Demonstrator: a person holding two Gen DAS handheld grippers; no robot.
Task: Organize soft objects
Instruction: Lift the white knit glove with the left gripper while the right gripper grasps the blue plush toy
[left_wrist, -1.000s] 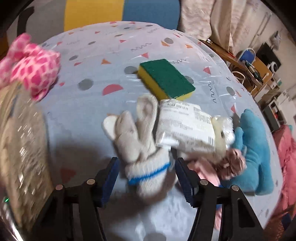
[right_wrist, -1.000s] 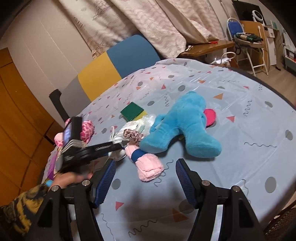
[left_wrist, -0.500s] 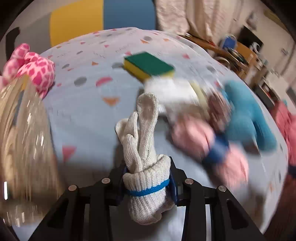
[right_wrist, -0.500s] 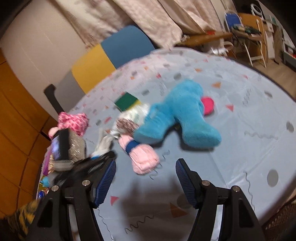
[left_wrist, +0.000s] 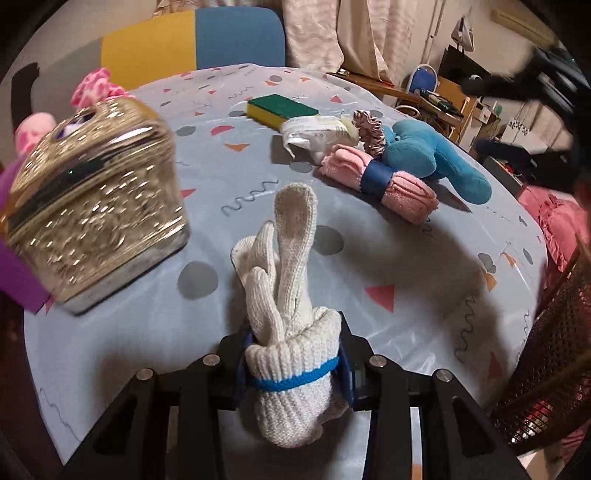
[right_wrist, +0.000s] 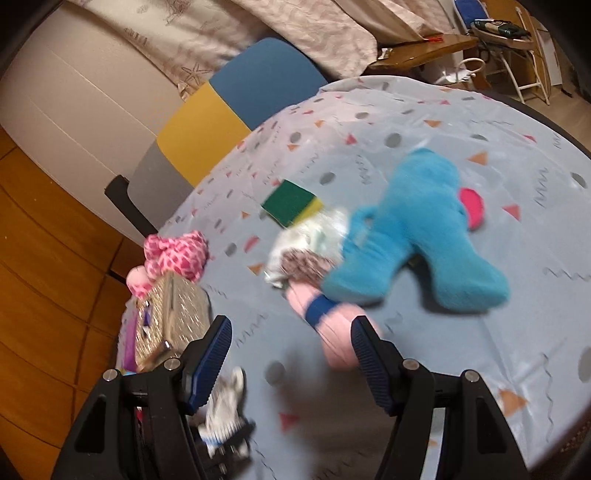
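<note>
My left gripper (left_wrist: 293, 363) is shut on the cuff of a white knit glove (left_wrist: 286, 280) with a blue band; the glove's fingers stick up above the table. The same glove (right_wrist: 225, 410) shows blurred at the lower left of the right wrist view. My right gripper (right_wrist: 291, 354) stands open above the tablecloth, nothing between its pads. Just beyond its right finger lies a pink rolled towel (right_wrist: 328, 321) with a blue band, also seen as the pink roll (left_wrist: 380, 181). Behind it lie a blue plush toy (right_wrist: 410, 236), a scrunchie (left_wrist: 371, 131), a white packet (left_wrist: 317, 133) and a green-yellow sponge (left_wrist: 282, 109).
A glittery gold box (left_wrist: 92, 206) stands at the table's left, with a pink spotted plush (right_wrist: 177, 254) behind it. A blue and yellow chair back (right_wrist: 240, 110) stands past the far edge. A dark wicker basket (left_wrist: 546, 354) sits off the right edge.
My left gripper closed on the white glove and carried it left and back from the pile, toward the gold box. My right gripper shifted left, nearer the pink towel roll.
</note>
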